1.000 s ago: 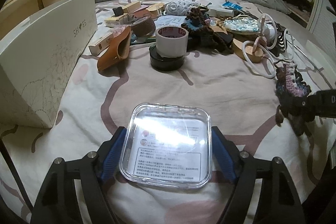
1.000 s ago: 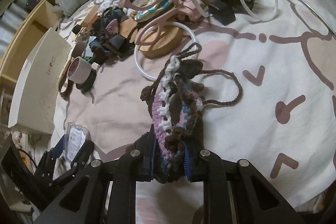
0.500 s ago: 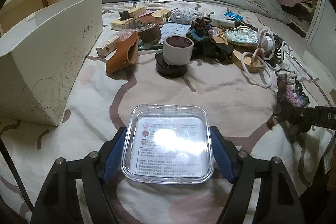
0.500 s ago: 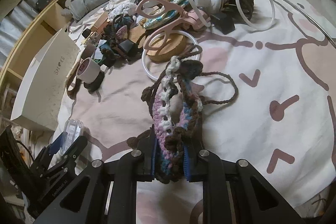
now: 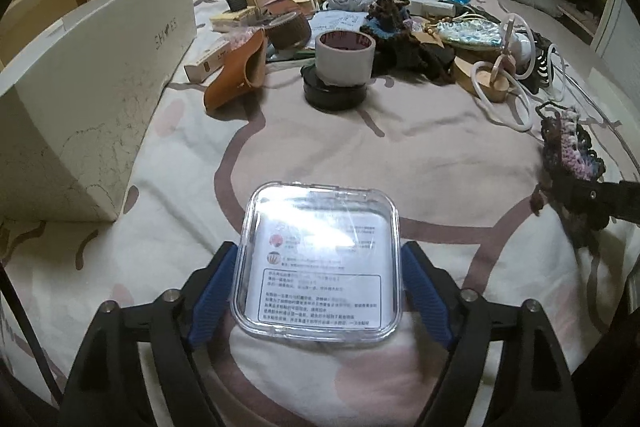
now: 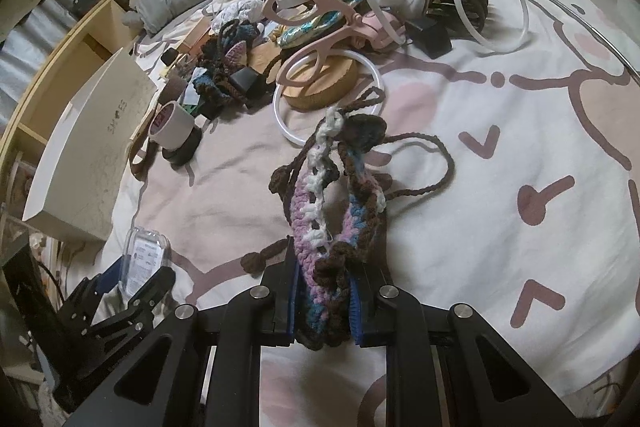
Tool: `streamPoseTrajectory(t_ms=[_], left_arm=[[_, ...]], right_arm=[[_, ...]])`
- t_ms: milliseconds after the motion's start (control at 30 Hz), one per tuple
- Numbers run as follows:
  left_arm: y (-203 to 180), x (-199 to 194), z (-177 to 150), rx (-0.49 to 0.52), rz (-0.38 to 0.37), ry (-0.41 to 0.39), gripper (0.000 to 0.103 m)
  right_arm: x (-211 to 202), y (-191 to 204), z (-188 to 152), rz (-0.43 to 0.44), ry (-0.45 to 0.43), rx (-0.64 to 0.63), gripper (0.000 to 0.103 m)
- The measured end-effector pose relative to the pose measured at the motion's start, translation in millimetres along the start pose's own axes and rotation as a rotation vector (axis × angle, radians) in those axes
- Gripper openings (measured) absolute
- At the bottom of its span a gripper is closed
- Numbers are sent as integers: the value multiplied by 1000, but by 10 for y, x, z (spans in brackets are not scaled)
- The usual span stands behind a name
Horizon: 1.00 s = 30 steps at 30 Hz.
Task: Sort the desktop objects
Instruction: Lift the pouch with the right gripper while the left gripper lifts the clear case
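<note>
My left hand-held gripper (image 5: 318, 295) has just been opening: half a second ago its blue pads sat against the sides of the clear plastic case (image 5: 320, 267), and now I see a narrow gap on the right side and little or none on the left. The case lies between the jaws on the bed sheet (image 5: 420, 163), flat, label up, its printed text reading toward me; it is nearly square, so I can't give it a long axis. The view has closed in slightly on the case compared with a second ago.

My right hand-held gripper (image 6: 324, 303) has not changed: its jaws are narrow and pinch the near end of the crocheted pouch (image 6: 332, 203). The pouch's long axis runs away from me along the fingers, its white-and-brown end farthest out, its brown cord looping off to the right over the sheet.

Both grippers tilt steeply down toward the bed. The white shoe box (image 5: 92, 107) stands left of the case; the tape roll (image 5: 345, 57) sits on a black tin (image 5: 335, 94) further back.
</note>
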<state>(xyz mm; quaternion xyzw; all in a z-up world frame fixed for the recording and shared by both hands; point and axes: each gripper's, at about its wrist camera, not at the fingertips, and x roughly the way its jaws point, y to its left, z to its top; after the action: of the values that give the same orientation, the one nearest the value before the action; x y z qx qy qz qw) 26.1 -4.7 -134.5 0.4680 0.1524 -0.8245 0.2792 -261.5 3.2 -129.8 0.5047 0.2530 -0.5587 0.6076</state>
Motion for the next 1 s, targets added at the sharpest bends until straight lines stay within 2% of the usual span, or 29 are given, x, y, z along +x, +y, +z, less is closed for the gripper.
streamPoseTrajectory(t_ms=[100,167,400,667,1000], left_arm=[[0,20,3,-7,-1,5,83],[5,8,4,-14,-5,0,76],[5,-55,21,-33,-8,-31,76],[-9,-294,151,-54,14,-120,76],[-33,-722,299,-69,8,-201,76]], right_arm=[[3,10,-15,0,-1,-8,21],[-2,25,-18,-3,-6,-18,21],[-47,118,-22,-25,-39,-83,21],[-187,212,-10,-24,-89,-141,21],[-592,385,4,-4,-211,-215,20]])
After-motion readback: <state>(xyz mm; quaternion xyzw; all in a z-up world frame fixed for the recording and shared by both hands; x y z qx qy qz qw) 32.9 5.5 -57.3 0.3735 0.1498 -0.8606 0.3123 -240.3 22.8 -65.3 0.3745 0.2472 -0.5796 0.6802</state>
